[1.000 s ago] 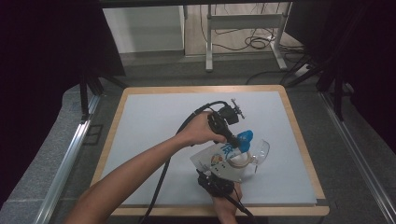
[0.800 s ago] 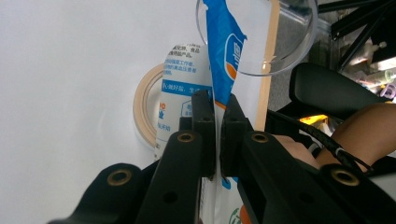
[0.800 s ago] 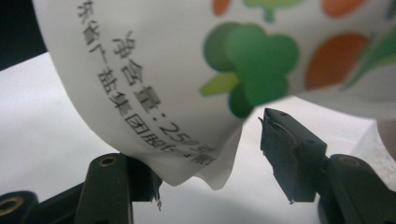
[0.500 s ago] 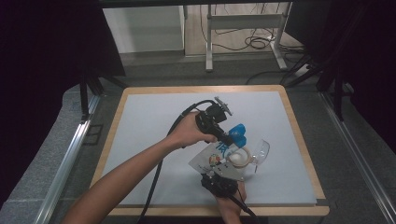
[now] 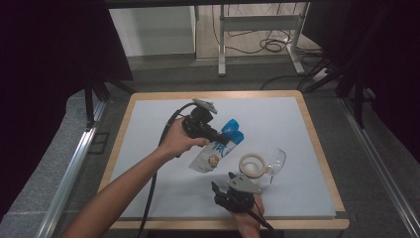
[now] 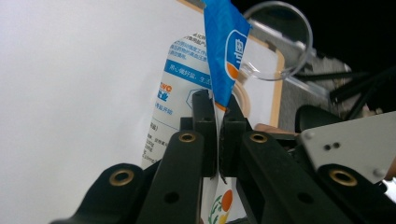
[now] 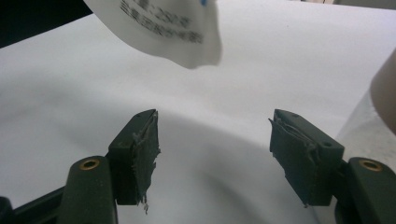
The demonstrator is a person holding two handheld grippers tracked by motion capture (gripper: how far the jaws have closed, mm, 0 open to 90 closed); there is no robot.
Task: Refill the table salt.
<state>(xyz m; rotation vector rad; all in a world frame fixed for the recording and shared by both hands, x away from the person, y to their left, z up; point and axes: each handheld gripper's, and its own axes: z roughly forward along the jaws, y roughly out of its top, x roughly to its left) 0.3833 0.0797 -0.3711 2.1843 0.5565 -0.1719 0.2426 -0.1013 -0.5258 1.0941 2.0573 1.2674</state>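
Two grippers work over the white table mat (image 5: pixel 148 129) with its wooden rim. Largest item: a soft, printed blue-and-white plastic pouch (image 5: pixel 216 148), hanging above mid-mat, pinched flat at its blue top seal by the left gripper (image 5: pixel 221 140). Judged light, limp and slick; the flat seal is the surest hold. Beside it lies a clear, likely fragile goblet-shaped glass (image 5: pixel 277 161) and a stiff beige tape roll (image 5: pixel 253 165). Right gripper (image 7: pixel 215 140): jaws apart, just opening, nothing between.
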